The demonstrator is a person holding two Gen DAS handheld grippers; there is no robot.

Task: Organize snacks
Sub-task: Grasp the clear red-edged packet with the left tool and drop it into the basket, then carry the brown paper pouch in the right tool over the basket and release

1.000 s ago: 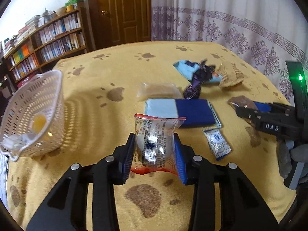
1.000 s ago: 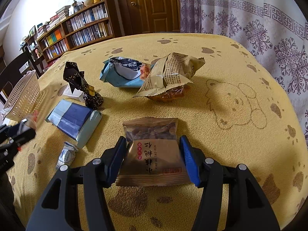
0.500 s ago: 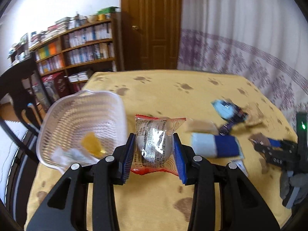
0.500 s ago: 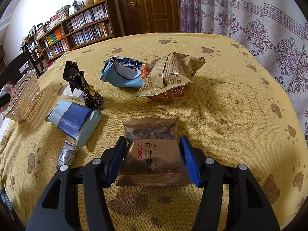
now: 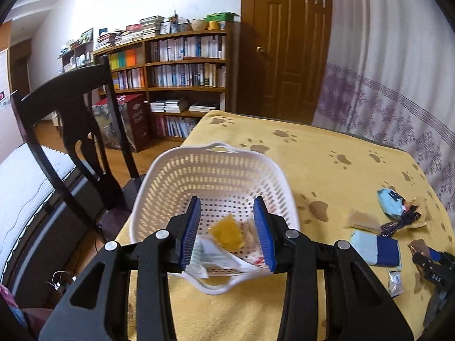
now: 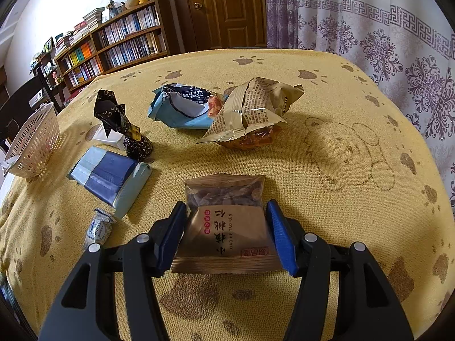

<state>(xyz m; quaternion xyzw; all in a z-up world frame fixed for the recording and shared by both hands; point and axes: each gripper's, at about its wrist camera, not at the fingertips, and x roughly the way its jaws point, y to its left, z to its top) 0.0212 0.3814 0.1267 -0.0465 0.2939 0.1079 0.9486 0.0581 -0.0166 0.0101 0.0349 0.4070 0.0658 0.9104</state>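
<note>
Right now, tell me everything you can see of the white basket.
The white basket looks like plastic, its walls and floor pierced with rows of holes, with a rim and a small handle at each end. It sits upright near the edge of the yellow cloth, beside a dark chair. Inside lie a yellow packet and some pale wrappers. The open left tool hovers over it.

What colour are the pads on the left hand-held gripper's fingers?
Blue ribbed pads on black fingers, clearest in the left wrist view.

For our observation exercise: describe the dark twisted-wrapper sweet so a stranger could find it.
On the yellow paw-print tablecloth, find the blue two-tone pack. The dark twisted-wrapper sweet stands just behind it: the only black wrapper, patterned with gold crescents.
</note>
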